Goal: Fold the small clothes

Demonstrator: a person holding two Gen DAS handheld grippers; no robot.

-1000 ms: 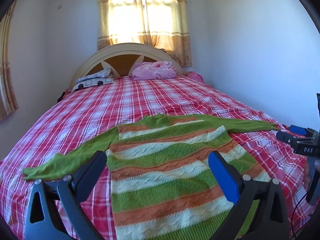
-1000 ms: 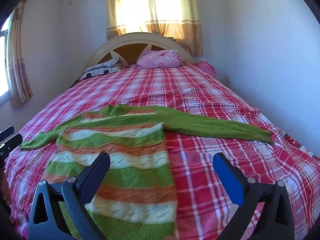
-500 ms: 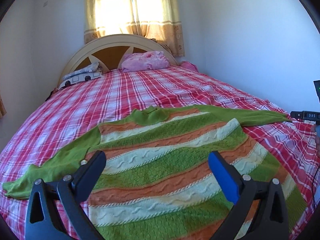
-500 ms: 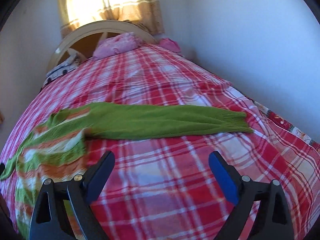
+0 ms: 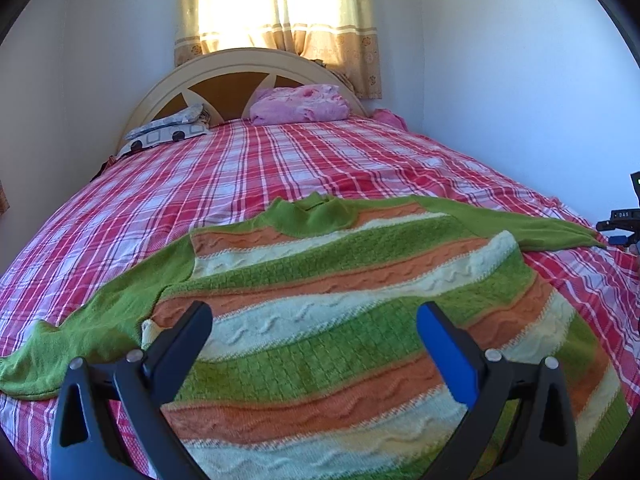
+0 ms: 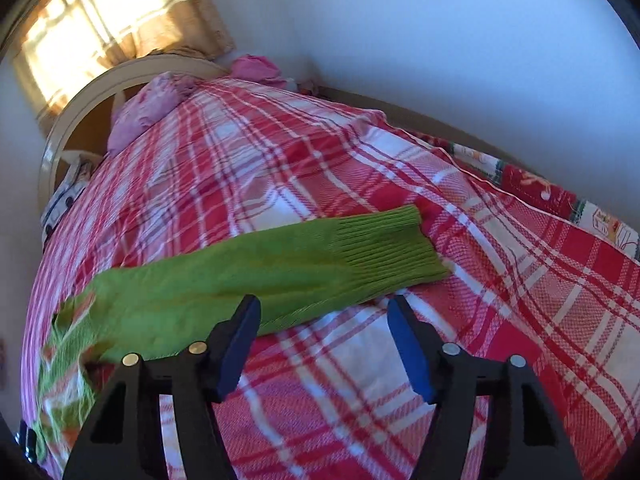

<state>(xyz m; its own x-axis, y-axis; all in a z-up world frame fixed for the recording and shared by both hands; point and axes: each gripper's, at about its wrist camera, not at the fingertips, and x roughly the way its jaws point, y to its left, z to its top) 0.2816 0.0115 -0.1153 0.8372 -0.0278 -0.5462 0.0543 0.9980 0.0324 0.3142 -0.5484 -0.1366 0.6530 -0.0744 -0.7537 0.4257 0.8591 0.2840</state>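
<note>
A knitted sweater with green, orange and cream stripes lies spread flat on the bed, both green sleeves stretched out sideways. My left gripper hovers open over its lower body, nothing between the fingers. In the right wrist view the right sleeve runs across the sheet, its ribbed cuff at the right. My right gripper hangs tilted just in front of the sleeve near the cuff, its jaws closing, with the sleeve's near edge between the fingertips and the pads not pressing on it. The right gripper also shows at the left view's right edge.
The bed has a red and white plaid sheet, a cream headboard, a pink bundle and a patterned pillow at the head. White walls stand close at the right; a curtained window glows behind.
My right gripper swung right along the sleeve to its cuff, rolled, dropped closer and narrowed its jaws. My left gripper moved forward and lower over the sweater's body, still open.
</note>
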